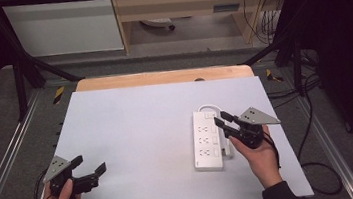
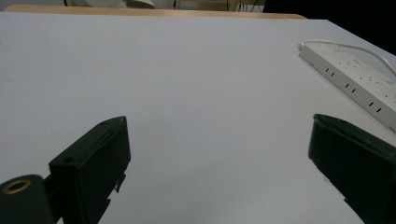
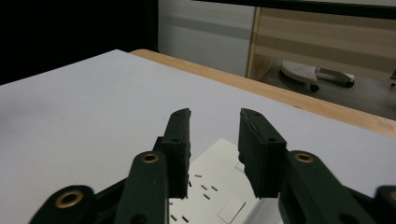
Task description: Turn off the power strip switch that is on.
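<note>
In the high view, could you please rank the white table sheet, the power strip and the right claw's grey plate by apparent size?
1. White table sheet, by far the largest.
2. Power strip.
3. Right claw's grey plate, smallest, though it sits nearer the camera.

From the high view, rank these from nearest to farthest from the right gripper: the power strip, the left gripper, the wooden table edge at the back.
1. The power strip: right under the right gripper, on the table's right half.
2. The wooden table edge: along the far side.
3. The left gripper: near left corner, across the table.
</note>
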{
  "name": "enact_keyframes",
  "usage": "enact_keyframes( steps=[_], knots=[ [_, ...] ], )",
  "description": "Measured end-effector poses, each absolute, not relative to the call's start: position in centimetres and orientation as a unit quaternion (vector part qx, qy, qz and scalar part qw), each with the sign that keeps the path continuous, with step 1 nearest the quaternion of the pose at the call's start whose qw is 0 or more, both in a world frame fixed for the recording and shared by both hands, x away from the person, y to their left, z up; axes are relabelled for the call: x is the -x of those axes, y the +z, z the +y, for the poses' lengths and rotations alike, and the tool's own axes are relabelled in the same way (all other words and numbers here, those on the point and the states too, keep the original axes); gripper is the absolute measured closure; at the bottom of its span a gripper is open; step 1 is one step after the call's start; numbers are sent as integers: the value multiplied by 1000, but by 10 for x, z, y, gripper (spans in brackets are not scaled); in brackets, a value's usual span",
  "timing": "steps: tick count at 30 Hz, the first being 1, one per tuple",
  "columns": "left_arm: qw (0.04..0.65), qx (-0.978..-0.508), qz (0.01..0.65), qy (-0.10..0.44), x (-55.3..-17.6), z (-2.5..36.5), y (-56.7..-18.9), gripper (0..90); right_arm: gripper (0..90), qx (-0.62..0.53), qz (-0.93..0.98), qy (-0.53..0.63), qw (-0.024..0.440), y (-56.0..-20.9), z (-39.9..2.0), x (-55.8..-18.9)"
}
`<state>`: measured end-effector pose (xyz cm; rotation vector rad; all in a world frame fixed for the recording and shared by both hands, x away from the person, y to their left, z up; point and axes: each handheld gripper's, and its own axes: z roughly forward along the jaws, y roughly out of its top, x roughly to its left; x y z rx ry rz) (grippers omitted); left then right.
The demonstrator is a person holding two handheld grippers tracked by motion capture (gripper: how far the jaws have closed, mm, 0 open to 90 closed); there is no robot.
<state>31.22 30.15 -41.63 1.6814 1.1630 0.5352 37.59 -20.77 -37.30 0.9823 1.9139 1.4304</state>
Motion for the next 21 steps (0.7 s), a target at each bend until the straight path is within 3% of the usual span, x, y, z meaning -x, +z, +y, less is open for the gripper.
enact_keyframes(
  steps=[4, 7, 14, 21],
  knots=[
    [491, -695, 477, 221, -312, 301, -416, 57, 786, -361, 713, 534, 276, -377, -207, -376],
    [490, -696, 476, 220, -312, 300, -416, 57, 819, -360, 713, 534, 278, -379, -207, -376],
    [489, -697, 476, 221, -312, 301, -417, 58, 891, -363, 721, 525, 270, -384, -206, -377],
    [488, -697, 476, 221, -312, 300, -417, 58, 900, -366, 725, 519, 265, -389, -205, -379]
  ],
)
